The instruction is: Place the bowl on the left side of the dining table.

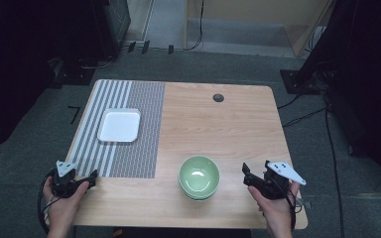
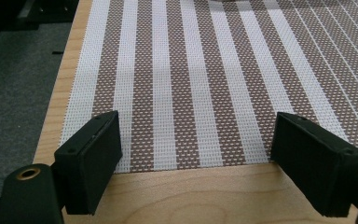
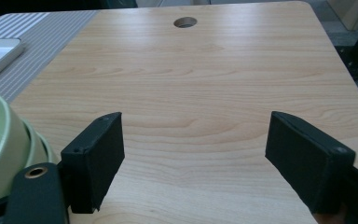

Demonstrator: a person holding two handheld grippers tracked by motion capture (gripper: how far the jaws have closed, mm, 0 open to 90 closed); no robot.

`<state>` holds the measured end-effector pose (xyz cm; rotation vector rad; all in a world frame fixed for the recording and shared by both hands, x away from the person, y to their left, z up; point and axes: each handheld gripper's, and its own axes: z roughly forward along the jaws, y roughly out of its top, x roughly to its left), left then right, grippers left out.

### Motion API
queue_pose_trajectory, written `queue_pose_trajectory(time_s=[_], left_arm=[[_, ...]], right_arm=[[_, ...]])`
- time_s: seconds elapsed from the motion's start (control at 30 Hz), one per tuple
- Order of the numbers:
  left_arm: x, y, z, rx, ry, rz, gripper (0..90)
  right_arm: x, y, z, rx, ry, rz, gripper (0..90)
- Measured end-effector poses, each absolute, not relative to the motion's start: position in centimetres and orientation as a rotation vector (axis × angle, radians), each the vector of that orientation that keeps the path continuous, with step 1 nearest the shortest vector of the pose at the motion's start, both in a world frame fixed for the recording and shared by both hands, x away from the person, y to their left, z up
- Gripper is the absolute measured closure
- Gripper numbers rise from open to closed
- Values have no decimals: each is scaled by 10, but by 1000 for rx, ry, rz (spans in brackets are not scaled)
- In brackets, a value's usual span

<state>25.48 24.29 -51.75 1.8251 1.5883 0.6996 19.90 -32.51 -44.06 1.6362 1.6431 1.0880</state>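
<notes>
Green bowls (image 1: 199,177) sit just left of right gripper (image 1: 250,177), both grippers' fingers wide apart w/ nothing held.

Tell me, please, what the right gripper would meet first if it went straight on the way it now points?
Probably nothing soon: the right gripper points across bare wooden table toward the round hole near the far edge. The stacked green bowls sit off to its left, outside that line.
</notes>
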Motion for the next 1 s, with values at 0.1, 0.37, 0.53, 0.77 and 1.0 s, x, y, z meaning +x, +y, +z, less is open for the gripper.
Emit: queue_pose_trajectory(time_s=[0.1,0.37,0.53,0.77,1.0], left_arm=[[255,243,-517,1825,1588,700,154],[255,243,-517,1825,1588,699,154],[255,243,-517,1825,1588,699,155],[255,243,-517,1824,1590,700,155],[253,242,-514,1843,1603,739,162]], right_arm=[[202,-321,-438,1628,1651,1090,195],[210,-308,-428,1599,1666,1109,202],[216,-299,-421,1585,1673,1107,202],[224,-290,-416,1572,1681,1112,206],[233,-280,-410,1552,1713,1138,216]])
